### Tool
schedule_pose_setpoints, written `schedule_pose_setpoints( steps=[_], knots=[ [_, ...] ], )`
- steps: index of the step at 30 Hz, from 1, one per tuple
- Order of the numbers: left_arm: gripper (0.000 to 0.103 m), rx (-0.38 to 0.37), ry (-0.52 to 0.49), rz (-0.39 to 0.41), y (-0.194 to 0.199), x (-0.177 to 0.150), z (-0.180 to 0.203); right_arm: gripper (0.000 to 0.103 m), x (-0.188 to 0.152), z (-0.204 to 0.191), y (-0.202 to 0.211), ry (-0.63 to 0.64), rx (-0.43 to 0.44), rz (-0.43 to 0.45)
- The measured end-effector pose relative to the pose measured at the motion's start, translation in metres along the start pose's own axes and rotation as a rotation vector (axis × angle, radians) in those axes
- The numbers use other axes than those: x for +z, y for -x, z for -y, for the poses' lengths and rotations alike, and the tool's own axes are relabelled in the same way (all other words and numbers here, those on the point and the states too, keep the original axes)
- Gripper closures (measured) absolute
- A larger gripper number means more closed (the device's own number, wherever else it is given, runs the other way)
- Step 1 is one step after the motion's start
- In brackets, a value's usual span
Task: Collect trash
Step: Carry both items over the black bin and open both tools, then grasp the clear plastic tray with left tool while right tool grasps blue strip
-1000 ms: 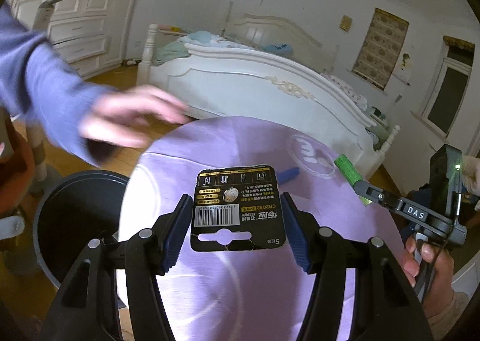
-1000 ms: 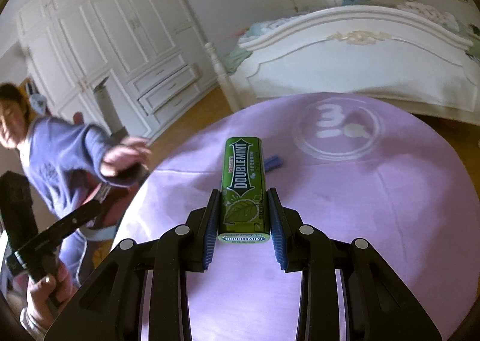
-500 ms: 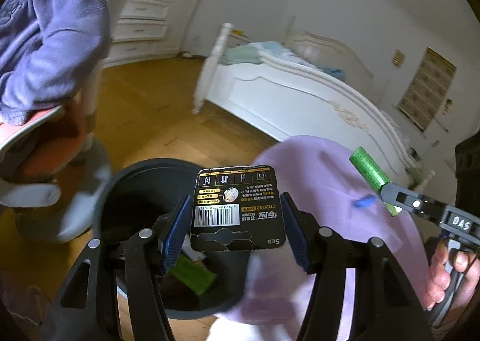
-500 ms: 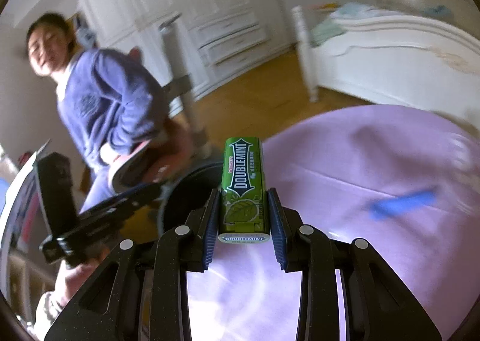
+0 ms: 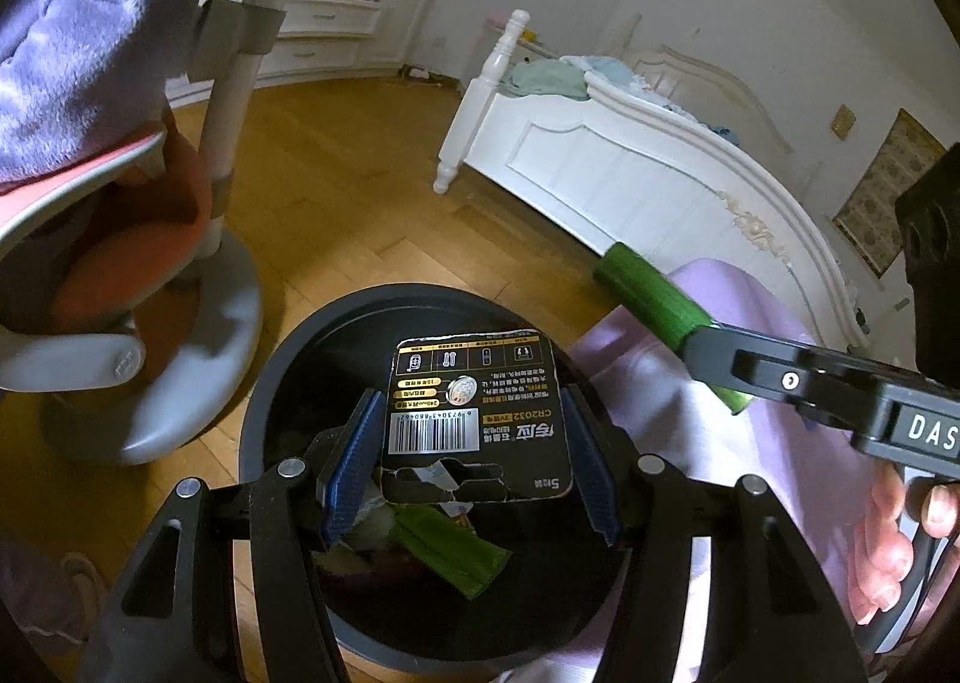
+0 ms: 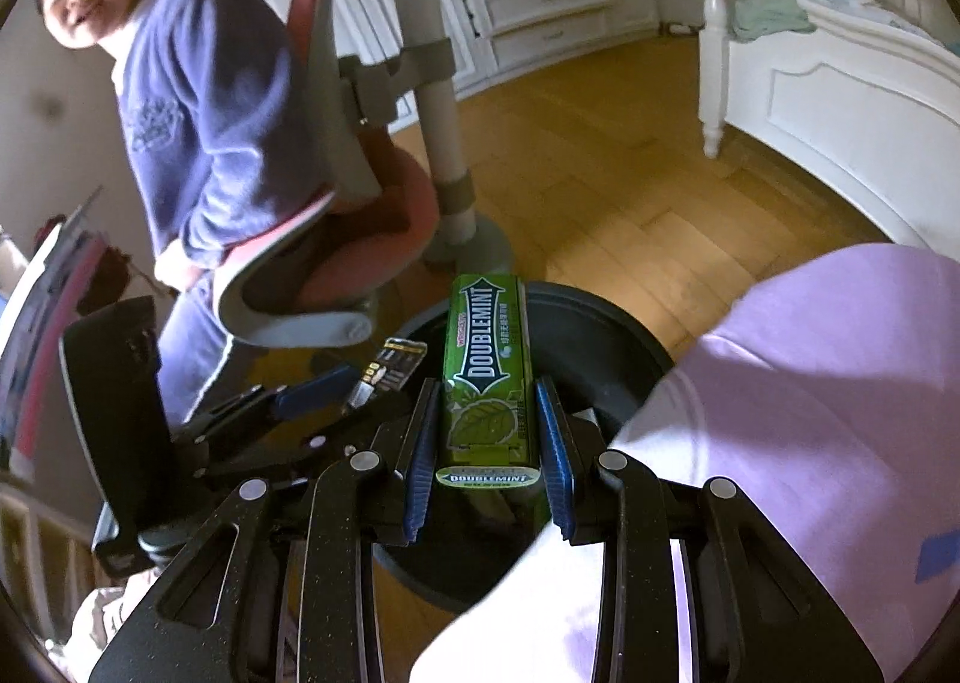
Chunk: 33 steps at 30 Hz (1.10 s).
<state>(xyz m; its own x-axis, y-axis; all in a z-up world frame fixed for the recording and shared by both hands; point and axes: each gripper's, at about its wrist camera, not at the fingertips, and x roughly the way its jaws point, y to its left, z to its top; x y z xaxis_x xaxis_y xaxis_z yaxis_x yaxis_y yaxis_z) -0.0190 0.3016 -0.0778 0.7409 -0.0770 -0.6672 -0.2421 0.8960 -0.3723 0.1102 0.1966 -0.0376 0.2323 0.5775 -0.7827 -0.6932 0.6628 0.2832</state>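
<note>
My left gripper [image 5: 474, 461] is shut on a black battery card [image 5: 477, 413] and holds it above the black trash bin [image 5: 282, 383], which holds green wrappers and other trash. My right gripper [image 6: 487, 461] is shut on a green Doublemint gum pack [image 6: 487, 365] and holds it over the bin's rim [image 6: 600, 323]. In the left wrist view the gum pack [image 5: 654, 305] and right gripper come in from the right. In the right wrist view the left gripper with the card [image 6: 390, 368] is at the left.
A round table with a purple cloth [image 6: 840, 383] stands right of the bin, with a small blue scrap [image 6: 936, 554] on it. A pink chair [image 6: 336, 239] with a seated person [image 6: 198, 101] is left of the bin. A white bed [image 5: 630, 173] stands behind.
Both grippers have swung left from over the purple table to above the black bin, each still holding its item.
</note>
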Motion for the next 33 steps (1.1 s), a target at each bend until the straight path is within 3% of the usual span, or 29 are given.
schedule_pose_setpoints(
  steps=[2,4,6,7,17,22,24,33],
  knots=[
    [0.043,0.011,0.005,-0.006,-0.005,0.001,-0.003,0.071,0.001,-0.003,-0.008,0.004,-0.001,-0.007],
    [0.041,0.014,0.012,-0.021,-0.008,0.002,-0.005,0.059,0.004,-0.003,-0.013,0.006,-0.006,-0.005],
    [0.027,0.019,0.016,-0.022,-0.008,0.002,-0.005,0.028,0.006,-0.002,-0.01,-0.006,-0.017,0.02],
    [0.026,0.022,0.014,-0.017,-0.007,0.002,-0.004,0.025,0.006,0.0,-0.006,-0.015,-0.016,0.041],
    [0.025,-0.017,-0.06,-0.015,0.006,0.004,0.033,0.024,0.001,0.027,0.049,-0.093,0.025,0.146],
    [0.023,-0.094,-0.151,-0.03,0.013,-0.001,0.087,0.024,-0.016,0.059,0.087,-0.145,0.013,0.191],
    [0.01,-0.123,-0.186,-0.033,0.015,-0.004,0.109,0.024,-0.024,0.073,0.102,-0.162,-0.002,0.21],
    [0.006,-0.239,-0.414,-0.088,0.008,-0.035,0.217,0.024,-0.079,0.166,0.166,-0.301,-0.122,0.277]
  ],
)
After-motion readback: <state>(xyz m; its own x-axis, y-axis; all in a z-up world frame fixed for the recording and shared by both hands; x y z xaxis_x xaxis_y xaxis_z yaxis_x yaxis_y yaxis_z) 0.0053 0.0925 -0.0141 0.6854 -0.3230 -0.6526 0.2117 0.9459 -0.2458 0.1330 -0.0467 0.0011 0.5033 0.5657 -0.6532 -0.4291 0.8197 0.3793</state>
